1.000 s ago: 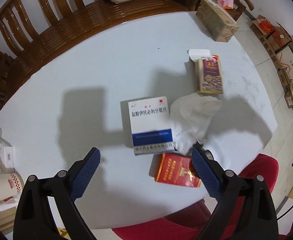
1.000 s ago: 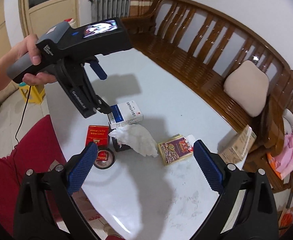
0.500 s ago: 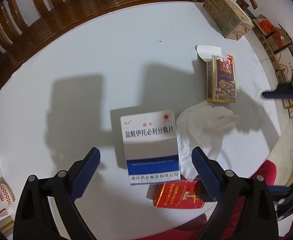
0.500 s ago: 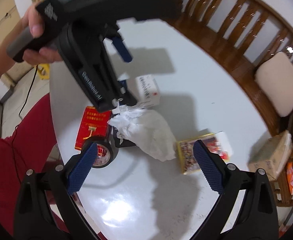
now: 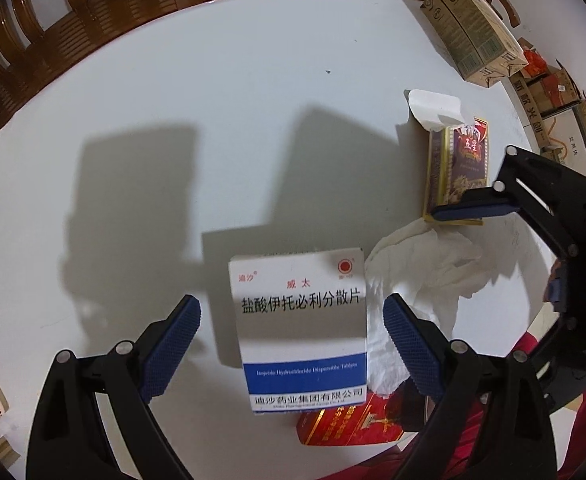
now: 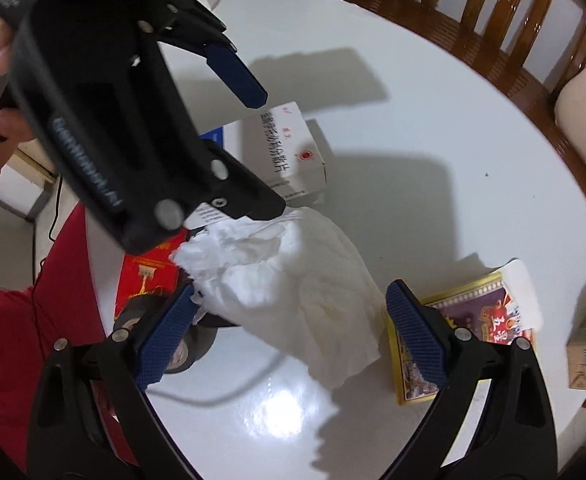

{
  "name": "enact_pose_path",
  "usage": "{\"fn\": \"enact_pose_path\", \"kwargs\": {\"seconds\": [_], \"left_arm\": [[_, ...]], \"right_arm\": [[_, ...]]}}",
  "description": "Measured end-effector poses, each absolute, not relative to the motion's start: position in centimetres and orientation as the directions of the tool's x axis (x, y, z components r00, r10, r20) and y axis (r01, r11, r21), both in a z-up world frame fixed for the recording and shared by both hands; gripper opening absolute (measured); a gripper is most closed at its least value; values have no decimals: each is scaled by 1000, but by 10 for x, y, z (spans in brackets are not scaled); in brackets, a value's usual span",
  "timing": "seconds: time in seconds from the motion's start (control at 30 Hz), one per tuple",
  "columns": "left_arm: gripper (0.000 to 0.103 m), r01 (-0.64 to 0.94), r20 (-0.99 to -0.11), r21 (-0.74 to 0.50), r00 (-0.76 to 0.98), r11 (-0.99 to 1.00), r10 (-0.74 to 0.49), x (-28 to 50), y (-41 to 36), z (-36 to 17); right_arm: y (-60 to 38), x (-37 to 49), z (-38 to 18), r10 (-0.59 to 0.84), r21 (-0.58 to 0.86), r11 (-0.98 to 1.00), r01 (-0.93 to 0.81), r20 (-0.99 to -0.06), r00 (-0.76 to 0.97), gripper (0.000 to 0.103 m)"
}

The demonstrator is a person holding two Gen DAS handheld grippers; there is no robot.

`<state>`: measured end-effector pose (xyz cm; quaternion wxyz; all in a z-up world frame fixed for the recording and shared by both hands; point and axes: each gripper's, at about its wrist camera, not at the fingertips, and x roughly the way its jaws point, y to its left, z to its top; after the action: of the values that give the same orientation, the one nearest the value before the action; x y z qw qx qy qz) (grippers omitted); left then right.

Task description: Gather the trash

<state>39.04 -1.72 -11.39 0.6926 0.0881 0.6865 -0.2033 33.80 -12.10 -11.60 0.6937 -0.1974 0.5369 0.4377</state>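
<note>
Bench: white round bench (image 5: 141,92), wooden seat behind.
Left tool (image 5: 292,344): released, straddling my medicine box (image 5: 299,328), lower centre.
Right tool (image 6: 289,334): released over tissue (image 6: 293,276), mid-frame.
Handling: box light, stiff, grip long sides; tissue soft, pinch anywhere.
Change: both tools closer than a second ago.

Left tool (image 5: 292,344) spread wide astride white medicine box (image 5: 299,328) (crumpled tissue (image 5: 421,276) just beside), white table (image 5: 173,92).

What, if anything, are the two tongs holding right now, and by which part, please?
Nothing is held. The left tongs stand open astride the medicine box; the right tongs stand open over the tissue, neither closed on anything.
</note>
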Motion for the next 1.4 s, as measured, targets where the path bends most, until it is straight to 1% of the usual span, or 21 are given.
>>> {"fn": "enact_pose_path", "kwargs": {"seconds": [0.07,0.13,0.2,0.23,0.27,0.3,0.33,0.37,0.47,0.5,0.53,0.6,0.67,0.7,0.83,1.03,1.3,1.4], "left_arm": [[90,405,-986,-163,-32,900,-164,391,-18,-116],[88,407,-985,-168,-33,898,-169,393,-17,-118],[82,404,-984,-174,-39,898,-173,393,-19,-121],[80,401,-983,-179,-42,898,-177,392,-20,-123],[77,400,-983,-183,-42,898,-181,392,-20,-123],[74,400,-982,-183,-43,898,-181,393,-21,-123],[74,399,-982,-184,-43,898,-182,393,-22,-124],[73,399,-981,-188,-44,897,-186,393,-22,-124],[65,400,-980,-196,-47,895,-193,393,-19,-125],[62,400,-979,-200,-49,895,-196,393,-19,-126],[62,398,-979,-202,-50,895,-199,394,-18,-126],[61,400,-978,-202,-45,894,-201,393,-20,-127],[61,404,-979,-200,-42,893,-201,394,-20,-127],[61,405,-979,-200,-37,892,-202,393,-20,-126],[61,398,-977,-198,-3,896,-215,394,-17,-119],[60,384,-973,-197,33,902,-226,396,-8,-112],[60,396,-970,-174,89,902,-227,382,3,-91],[60,399,-969,-162,110,903,-222,376,3,-83]], "right_arm": [[-121,337,-116,408,203,535,-820,-912,40,90],[-121,337,-117,410,214,533,-819,-912,29,69],[-122,337,-116,414,213,537,-816,-910,35,67],[-123,337,-115,415,212,538,-816,-909,38,65],[-123,338,-115,420,213,538,-815,-907,40,62],[-124,337,-114,427,219,538,-814,-903,39,55],[-125,337,-113,430,223,537,-814,-902,37,52],[-125,336,-112,427,221,534,-816,-904,35,51],[-125,336,-111,431,223,530,-818,-902,34,45],[-125,335,-110,435,224,531,-817,-900,36,39],[-125,334,-109,434,223,532,-817,-900,37,35],[-126,335,-109,441,232,532,-814,-897,32,30],[-126,337,-108,442,228,542,-809,-896,43,28],[-126,339,-107,441,222,547,-807,-896,53,25],[-128,336,-103,421,172,575,-800,-901,109,21],[-142,332,-94,392,110,651,-751,-896,209,21],[-181,313,-68,361,72,792,-606,-857,369,21],[-190,300,-53,316,27,832,-554,-844,433,21]]}}
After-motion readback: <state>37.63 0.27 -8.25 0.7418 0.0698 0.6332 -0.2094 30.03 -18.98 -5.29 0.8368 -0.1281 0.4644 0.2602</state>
